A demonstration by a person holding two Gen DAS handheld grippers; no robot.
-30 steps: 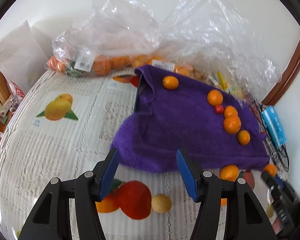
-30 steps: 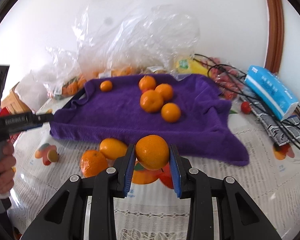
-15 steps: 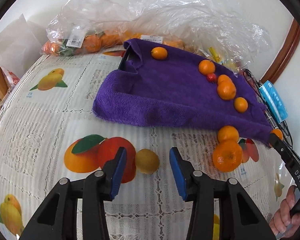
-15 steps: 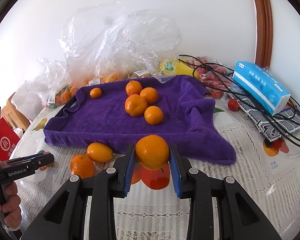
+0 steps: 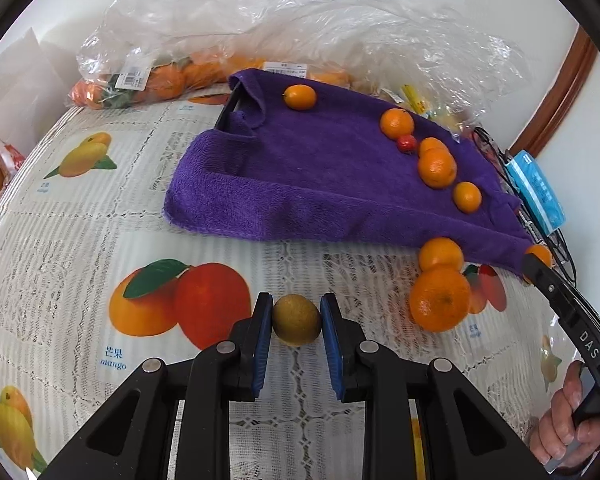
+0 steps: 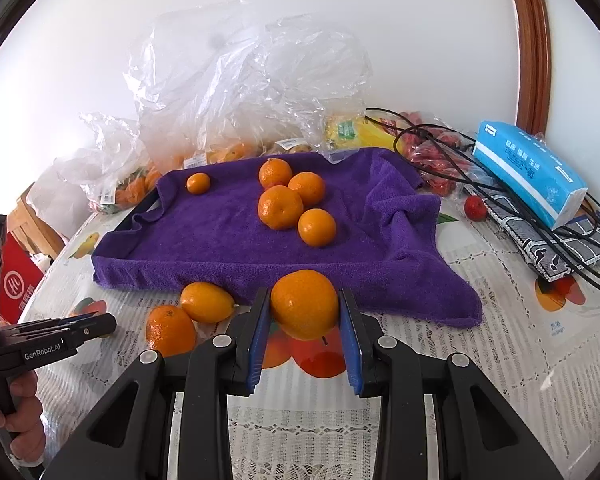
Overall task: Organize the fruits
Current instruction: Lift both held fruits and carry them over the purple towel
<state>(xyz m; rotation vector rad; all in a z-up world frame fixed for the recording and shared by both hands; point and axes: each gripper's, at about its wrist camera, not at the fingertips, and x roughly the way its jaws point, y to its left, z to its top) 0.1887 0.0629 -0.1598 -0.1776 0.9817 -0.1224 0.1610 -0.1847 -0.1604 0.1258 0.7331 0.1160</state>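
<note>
My left gripper (image 5: 296, 322) clamps a small yellow-green fruit (image 5: 296, 325) on the tablecloth (image 5: 80, 240); my right gripper (image 6: 305, 312) clamps an orange (image 6: 304, 309) near the purple towel (image 6: 220, 236).

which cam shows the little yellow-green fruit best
The left wrist view: the yellow-green fruit sits centred and close between the left gripper pads, which press on it. In the right wrist view that gripper's tips hide it.

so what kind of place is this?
Most likely a home dining table: a fruit-print lace tablecloth, plastic grocery bags of fruit against the wall, a pack of tissues, and a wooden door frame.
</note>
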